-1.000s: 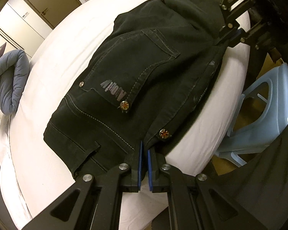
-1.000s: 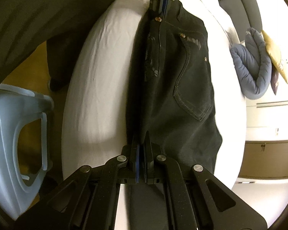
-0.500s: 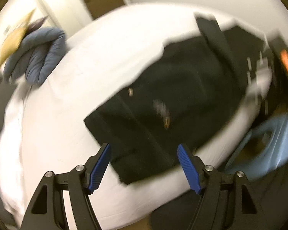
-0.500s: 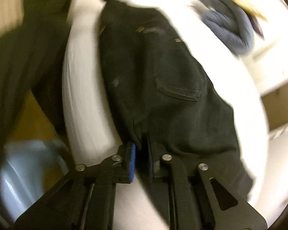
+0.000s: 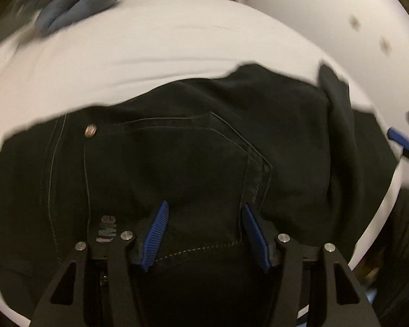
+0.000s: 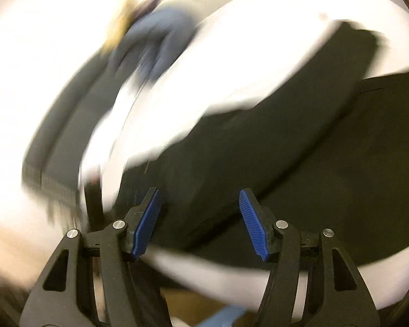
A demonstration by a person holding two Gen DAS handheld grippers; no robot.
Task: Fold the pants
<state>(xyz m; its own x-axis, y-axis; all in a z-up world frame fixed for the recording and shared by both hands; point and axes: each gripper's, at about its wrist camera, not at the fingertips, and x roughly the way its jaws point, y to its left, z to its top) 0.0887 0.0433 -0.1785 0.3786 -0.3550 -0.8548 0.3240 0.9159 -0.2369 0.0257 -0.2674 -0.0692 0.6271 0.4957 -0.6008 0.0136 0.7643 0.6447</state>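
Now both the left gripper (image 5: 205, 231) and right gripper (image 6: 200, 223) gape above black pants (image 5: 177, 163), white bed (image 5: 150, 41) bare beyond.

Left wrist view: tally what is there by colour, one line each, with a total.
Black: 1, the pants
White: 1, the bed
Blue-grey: 1, the quilt, blurred
Black with blue pads: 2, the left gripper, open, and the right gripper at the frame's edge
Total: 5
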